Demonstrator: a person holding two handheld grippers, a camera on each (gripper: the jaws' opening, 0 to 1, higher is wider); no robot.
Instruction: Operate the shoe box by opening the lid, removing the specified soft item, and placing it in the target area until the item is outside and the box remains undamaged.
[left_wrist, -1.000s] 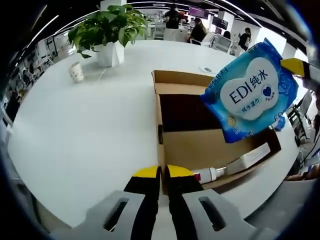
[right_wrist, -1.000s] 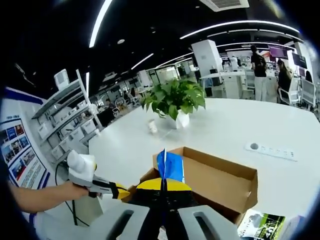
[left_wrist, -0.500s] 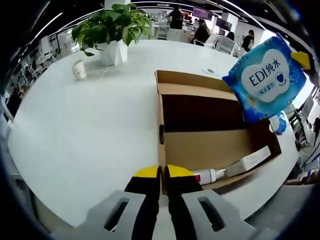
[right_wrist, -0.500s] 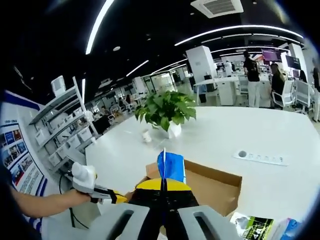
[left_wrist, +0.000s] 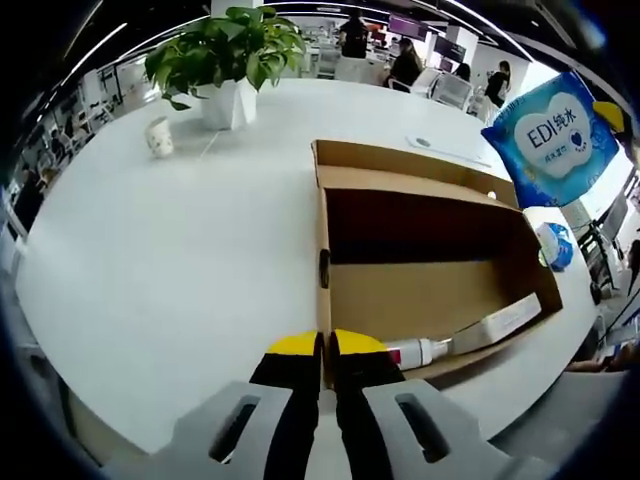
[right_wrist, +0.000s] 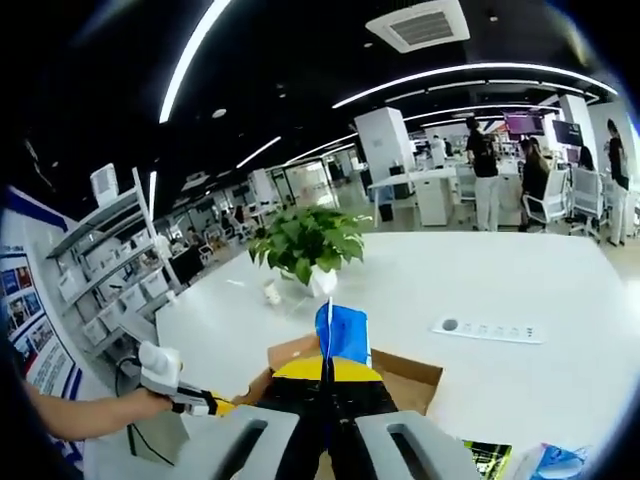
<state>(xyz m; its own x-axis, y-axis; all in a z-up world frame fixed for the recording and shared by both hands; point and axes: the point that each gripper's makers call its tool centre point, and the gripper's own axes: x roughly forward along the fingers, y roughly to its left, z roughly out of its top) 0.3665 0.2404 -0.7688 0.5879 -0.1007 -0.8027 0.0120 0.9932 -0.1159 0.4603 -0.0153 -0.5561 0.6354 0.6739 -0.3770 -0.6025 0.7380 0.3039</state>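
Hanging in the air above and beyond the far right corner of the shoe box, the blue wet-wipe pack is pinched by one edge in the right gripper, whose yellow-tipped jaws are clamped tight on it; in the right gripper view the pack stands edge-on straight up from between the jaws. The open cardboard box lies on the white desk with no lid over it, and inside, along its near right wall, a white tube with a red band lies beside a long pale flat item. The left gripper is clenched with its two jaws pressed together, sitting at the near rim of the box, apparently nipping the cardboard edge. Farther out on the desk stand a potted green plant and a small white cup, with a white power strip beyond the box. A blue-and-white packet lies on the desk just past the box's right side. A person's arm holds the left gripper from the left.
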